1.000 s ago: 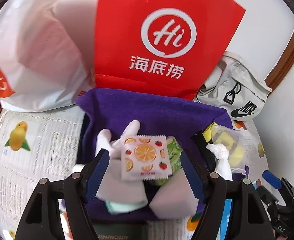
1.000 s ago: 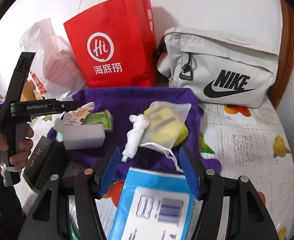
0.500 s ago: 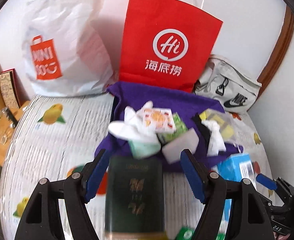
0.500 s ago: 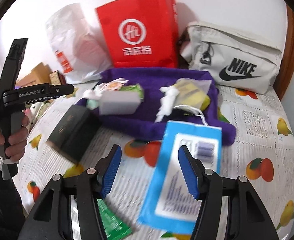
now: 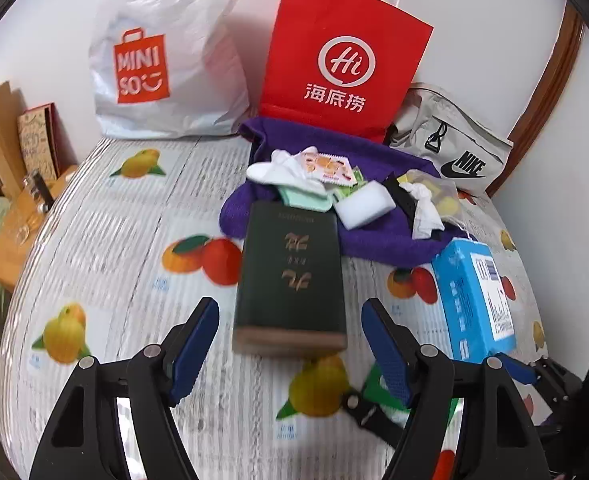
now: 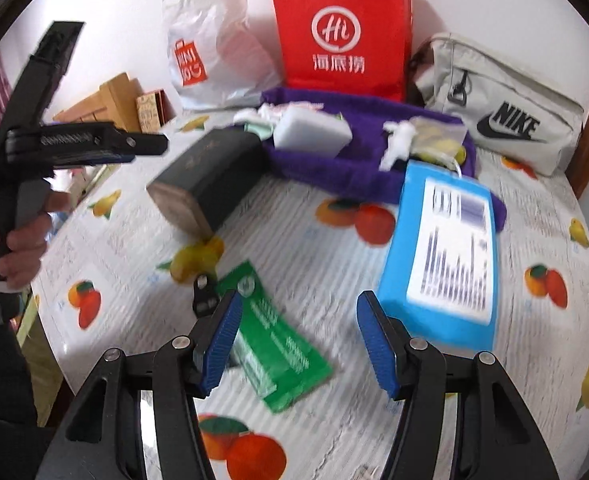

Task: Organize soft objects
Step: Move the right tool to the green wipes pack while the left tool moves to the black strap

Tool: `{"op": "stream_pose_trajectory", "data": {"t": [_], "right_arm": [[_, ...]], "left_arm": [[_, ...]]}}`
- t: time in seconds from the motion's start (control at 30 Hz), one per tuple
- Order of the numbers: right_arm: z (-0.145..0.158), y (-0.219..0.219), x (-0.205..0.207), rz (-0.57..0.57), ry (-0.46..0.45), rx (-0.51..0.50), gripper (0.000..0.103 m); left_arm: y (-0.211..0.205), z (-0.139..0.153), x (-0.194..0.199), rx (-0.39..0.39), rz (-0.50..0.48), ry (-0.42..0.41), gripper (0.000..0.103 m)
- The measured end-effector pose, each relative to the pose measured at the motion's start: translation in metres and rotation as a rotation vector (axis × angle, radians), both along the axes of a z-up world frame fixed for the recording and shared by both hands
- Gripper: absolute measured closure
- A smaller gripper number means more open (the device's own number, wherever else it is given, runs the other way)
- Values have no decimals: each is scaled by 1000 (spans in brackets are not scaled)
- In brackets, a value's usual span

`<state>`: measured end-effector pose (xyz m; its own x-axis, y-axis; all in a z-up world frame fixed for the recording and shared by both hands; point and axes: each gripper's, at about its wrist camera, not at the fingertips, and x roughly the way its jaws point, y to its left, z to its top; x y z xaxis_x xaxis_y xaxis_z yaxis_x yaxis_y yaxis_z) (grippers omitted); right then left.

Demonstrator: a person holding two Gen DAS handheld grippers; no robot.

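Between picks: left gripper (image 5: 290, 344) spread wide and empty, hovering just short of the dark green box (image 5: 290, 276); right gripper (image 6: 298, 340) likewise spread and empty, above the green packet (image 6: 274, 344). Soft things heaped on the purple towel (image 5: 374, 236): white socks (image 5: 282, 170), mint cloth (image 5: 306, 198), white sponge (image 5: 368, 204), fruit-print packet (image 5: 328, 166), knotted white cloth (image 5: 424, 208), mesh pouch (image 5: 438, 188). Dark green box touching the towel's near edge, blue pack (image 6: 450, 252) at its near right corner, green packet well in front of the towel. Judged next: choose 1 remaining soft item, likely blue pack or green packet, close on a flat edge, carry to the towel
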<state>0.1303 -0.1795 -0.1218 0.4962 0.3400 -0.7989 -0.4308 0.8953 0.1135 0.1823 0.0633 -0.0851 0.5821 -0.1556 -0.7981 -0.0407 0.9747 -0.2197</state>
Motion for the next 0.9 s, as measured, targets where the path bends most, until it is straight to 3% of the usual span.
{"op": "stream_pose_trajectory", "data": {"t": [0.2, 0.67, 0.8, 0.9], "right_arm": [[-20, 1, -14, 9, 22, -44, 43], [-53, 37, -3, 182, 54, -178, 39], [-54, 31, 4, 178, 85, -124, 39], [-56, 40, 5, 196, 52, -163, 39]], "left_arm": [[4, -14, -24, -17, 0, 19, 31], [19, -50, -48, -93, 27, 89, 31], [26, -55, -49, -104, 39, 100, 31], [30, -58, -48, -118, 49, 104, 31]]}}
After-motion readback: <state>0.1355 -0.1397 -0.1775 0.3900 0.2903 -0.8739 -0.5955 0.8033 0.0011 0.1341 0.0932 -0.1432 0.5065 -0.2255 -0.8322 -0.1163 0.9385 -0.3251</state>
